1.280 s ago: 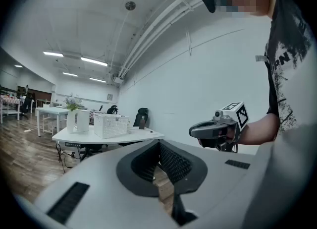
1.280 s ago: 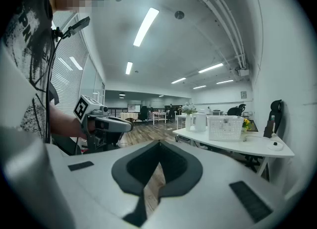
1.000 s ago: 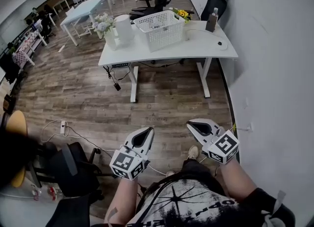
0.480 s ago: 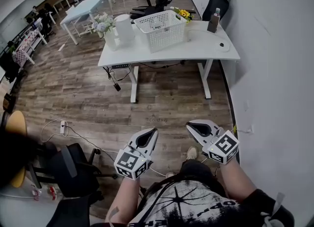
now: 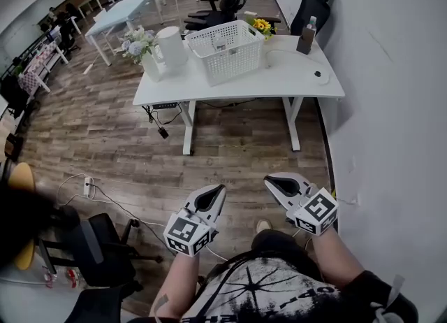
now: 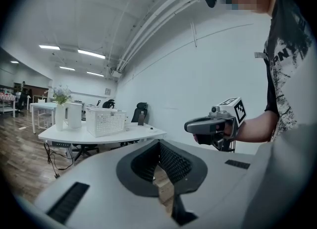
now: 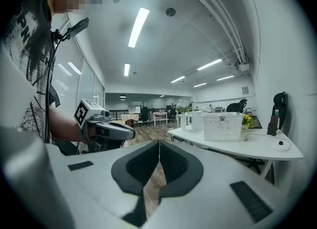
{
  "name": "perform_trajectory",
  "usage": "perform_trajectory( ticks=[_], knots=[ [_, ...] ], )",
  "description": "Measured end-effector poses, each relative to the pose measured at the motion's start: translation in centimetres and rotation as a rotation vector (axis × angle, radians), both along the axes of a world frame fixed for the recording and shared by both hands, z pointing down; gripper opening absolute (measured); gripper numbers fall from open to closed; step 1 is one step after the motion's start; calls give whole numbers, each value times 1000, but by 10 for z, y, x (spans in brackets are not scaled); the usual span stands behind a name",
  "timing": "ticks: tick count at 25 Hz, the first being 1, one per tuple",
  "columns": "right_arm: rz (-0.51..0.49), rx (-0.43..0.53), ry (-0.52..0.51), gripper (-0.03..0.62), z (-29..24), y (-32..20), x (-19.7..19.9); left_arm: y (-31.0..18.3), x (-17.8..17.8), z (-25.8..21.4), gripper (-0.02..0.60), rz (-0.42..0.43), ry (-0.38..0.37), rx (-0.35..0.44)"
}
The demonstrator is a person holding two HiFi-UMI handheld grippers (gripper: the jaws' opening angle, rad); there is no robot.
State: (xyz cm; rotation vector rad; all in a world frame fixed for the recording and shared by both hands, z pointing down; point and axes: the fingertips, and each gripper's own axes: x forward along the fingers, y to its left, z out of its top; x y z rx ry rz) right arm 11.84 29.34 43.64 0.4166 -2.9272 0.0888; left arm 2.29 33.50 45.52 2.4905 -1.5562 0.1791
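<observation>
Wood-plank floor (image 5: 230, 150) fills the head view, where we count two grippers held low in front of the person's printed shirt (image 5: 272, 290). The left gripper (image 5: 218, 190) and the right gripper (image 5: 269, 182) sit side by side but apart, each with its jaws pressed together and empty. One white desk (image 5: 279, 77) stands well ahead of them beside the white wall (image 5: 391, 105). It carries one white basket (image 5: 230, 56), one white jug (image 5: 171, 45), one vase of pale flowers (image 5: 138, 40) and one dark bottle (image 5: 305, 36). One black chair (image 5: 311, 0) stands behind its far end, and cables (image 5: 105, 199) trail over the floor to the left of the grippers

From the left gripper view we see its two ribbed pads (image 6: 173, 163) meeting at the tips, the right gripper held level beyond them to the right, and the desk far off to the left

From the right gripper view the jaws likewise meet, empty, with the left gripper to their left and the desk to the right
</observation>
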Motion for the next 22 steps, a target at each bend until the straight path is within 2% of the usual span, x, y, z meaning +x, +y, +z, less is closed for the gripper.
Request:
perform_trajectory(
  ticks=[11, 22],
  knots=[
    [-87, 20, -19, 23, -18, -113, 8, -114, 18, -12, 8, -53, -18, 2],
    [-121, 9, -20, 23, -7, -183, 22, -177, 29, -7, 8, -106, -40, -16]
  ],
)
